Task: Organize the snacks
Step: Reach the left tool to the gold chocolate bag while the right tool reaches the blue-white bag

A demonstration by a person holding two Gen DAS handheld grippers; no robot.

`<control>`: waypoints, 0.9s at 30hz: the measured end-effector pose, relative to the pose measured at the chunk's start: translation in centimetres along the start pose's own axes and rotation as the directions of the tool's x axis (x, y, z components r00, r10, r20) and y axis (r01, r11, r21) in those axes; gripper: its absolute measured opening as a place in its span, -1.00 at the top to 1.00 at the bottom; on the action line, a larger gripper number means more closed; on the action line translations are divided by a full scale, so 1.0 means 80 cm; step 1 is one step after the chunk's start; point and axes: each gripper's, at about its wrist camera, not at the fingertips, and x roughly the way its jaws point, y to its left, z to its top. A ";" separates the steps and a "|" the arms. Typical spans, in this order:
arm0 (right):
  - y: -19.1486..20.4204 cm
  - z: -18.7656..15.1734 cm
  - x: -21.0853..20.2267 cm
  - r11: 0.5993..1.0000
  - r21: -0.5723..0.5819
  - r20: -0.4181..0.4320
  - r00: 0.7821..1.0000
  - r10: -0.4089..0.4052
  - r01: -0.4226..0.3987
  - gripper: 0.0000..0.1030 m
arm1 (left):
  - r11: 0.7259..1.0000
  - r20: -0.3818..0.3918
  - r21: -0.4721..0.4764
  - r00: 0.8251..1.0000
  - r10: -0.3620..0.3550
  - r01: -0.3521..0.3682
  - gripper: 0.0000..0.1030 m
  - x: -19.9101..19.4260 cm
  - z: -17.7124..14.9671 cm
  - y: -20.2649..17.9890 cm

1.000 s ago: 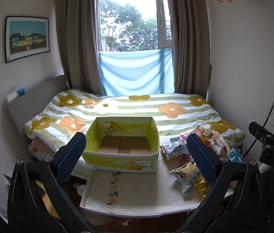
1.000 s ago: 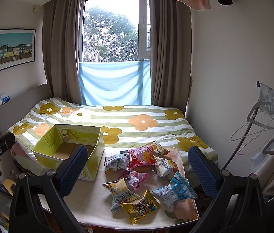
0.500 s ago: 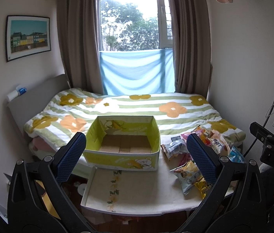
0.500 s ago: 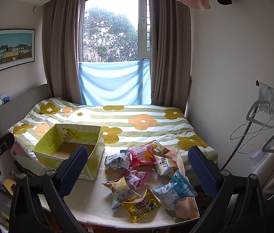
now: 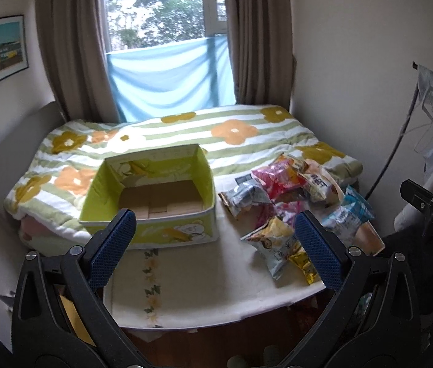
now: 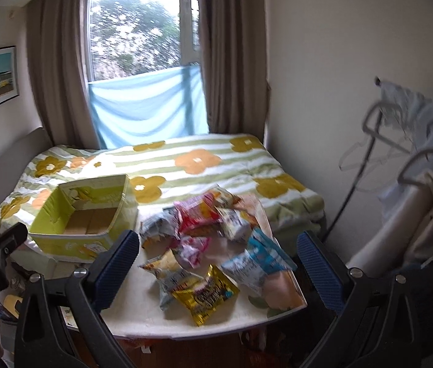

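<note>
A yellow-green open cardboard box [image 5: 152, 196] stands empty on the left of a white table [image 5: 204, 279]; it also shows in the right wrist view [image 6: 84, 217]. Several snack bags lie in a pile [image 5: 293, 199] on the table's right side, among them a yellow bag [image 6: 205, 294], a blue-white bag [image 6: 256, 262] and a pink-red bag [image 6: 198, 213]. My left gripper [image 5: 216, 245] is open and empty, above the table's front edge. My right gripper [image 6: 218, 263] is open and empty, above the near side of the pile.
A bed with a flowered, green-striped quilt [image 5: 185, 135] lies right behind the table. A clothes rack with hangers [image 6: 400, 159] stands at the right. Window and curtains [image 5: 167, 30] are at the back. Clutter sits on the floor at the left [image 6: 11, 303].
Both grippers have tilted downward and moved closer to the table, so the box and the snack pile look larger. Both stay open and empty.
</note>
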 end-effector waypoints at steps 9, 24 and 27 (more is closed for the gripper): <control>-0.065 -0.050 0.061 0.985 0.159 -0.194 0.980 -0.031 0.063 -0.99 | 0.962 -0.119 0.221 0.984 -0.134 0.158 -0.99 0.087 -0.052 -0.108; -0.148 -0.102 0.230 0.938 0.345 -0.400 0.899 0.180 -0.034 -0.99 | 0.829 -0.318 0.500 0.943 -0.094 0.251 -0.96 0.235 -0.126 -0.265; -0.156 -0.109 0.256 0.929 0.365 -0.402 0.888 0.221 -0.066 -0.99 | 0.810 -0.349 0.525 0.934 -0.075 0.261 -0.78 0.258 -0.137 -0.283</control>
